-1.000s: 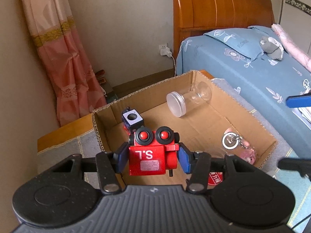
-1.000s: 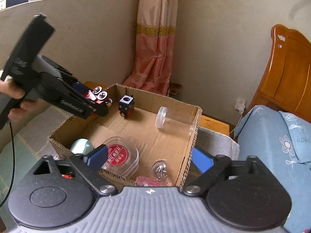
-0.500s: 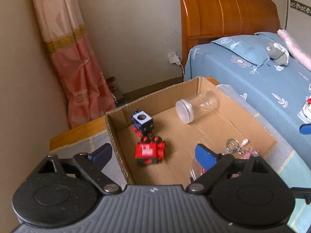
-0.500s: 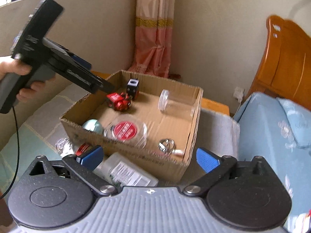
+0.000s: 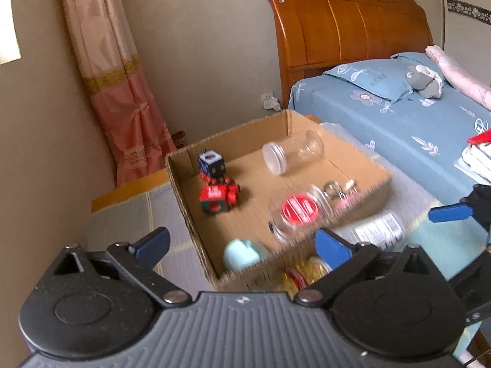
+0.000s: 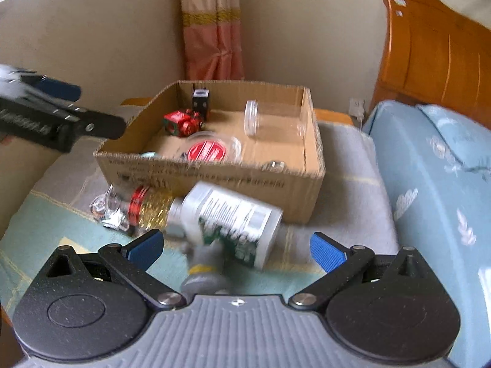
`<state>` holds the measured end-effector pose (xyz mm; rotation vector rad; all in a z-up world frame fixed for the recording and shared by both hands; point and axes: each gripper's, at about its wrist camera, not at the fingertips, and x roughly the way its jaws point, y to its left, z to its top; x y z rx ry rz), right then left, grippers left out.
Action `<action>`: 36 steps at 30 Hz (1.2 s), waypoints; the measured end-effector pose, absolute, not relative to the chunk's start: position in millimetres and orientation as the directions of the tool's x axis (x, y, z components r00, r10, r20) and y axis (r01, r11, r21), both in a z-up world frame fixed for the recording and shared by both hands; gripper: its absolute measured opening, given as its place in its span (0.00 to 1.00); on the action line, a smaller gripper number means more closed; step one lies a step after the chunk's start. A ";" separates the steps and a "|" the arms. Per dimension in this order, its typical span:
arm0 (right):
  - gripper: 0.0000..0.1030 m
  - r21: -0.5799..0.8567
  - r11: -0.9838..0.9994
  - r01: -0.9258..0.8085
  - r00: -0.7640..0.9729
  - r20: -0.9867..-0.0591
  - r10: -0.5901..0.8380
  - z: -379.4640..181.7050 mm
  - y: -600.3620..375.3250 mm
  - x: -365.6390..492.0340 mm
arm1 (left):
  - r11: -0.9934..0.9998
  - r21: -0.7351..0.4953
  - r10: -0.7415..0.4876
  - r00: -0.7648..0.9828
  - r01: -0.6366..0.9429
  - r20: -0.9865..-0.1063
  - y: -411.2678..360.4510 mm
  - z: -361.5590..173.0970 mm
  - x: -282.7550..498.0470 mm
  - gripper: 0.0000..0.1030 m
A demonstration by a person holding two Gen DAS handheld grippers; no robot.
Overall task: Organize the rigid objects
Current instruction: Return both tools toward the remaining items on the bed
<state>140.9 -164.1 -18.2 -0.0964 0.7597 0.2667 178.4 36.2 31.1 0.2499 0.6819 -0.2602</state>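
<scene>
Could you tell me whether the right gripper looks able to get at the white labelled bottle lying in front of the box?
Probably yes: the right gripper is wide open with the white bottle lying unobstructed just ahead.

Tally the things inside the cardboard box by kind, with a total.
Clear jars: 2, one lying on its side, one with a red label
Toys: 2, red robot, dark cube
Keyring: 1
Pale teal object: 1
Total: 6

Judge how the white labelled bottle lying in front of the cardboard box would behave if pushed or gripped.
The white bottle lies on its side, so it would probably roll. Its smooth round wall may slip. It looks rigid, likely plastic.
</scene>
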 end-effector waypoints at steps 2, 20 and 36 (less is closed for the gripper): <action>1.00 0.010 0.965 -0.261 0.694 -0.693 0.195 -26.3 -159.9 133.7 | 0.941 0.149 -0.144 0.756 0.305 -0.639 35.9 25.4 165.9 0.98; 1.00 0.029 0.980 -0.196 0.687 -0.709 0.159 -69.7 -149.8 120.4 | 0.981 0.070 -0.085 0.730 0.180 -0.679 42.5 -17.2 116.6 0.98; 1.00 0.050 0.990 -0.133 0.656 -0.744 0.126 -80.3 -204.0 104.0 | 0.984 0.048 -0.091 0.713 0.173 -0.695 48.7 -28.8 115.0 0.98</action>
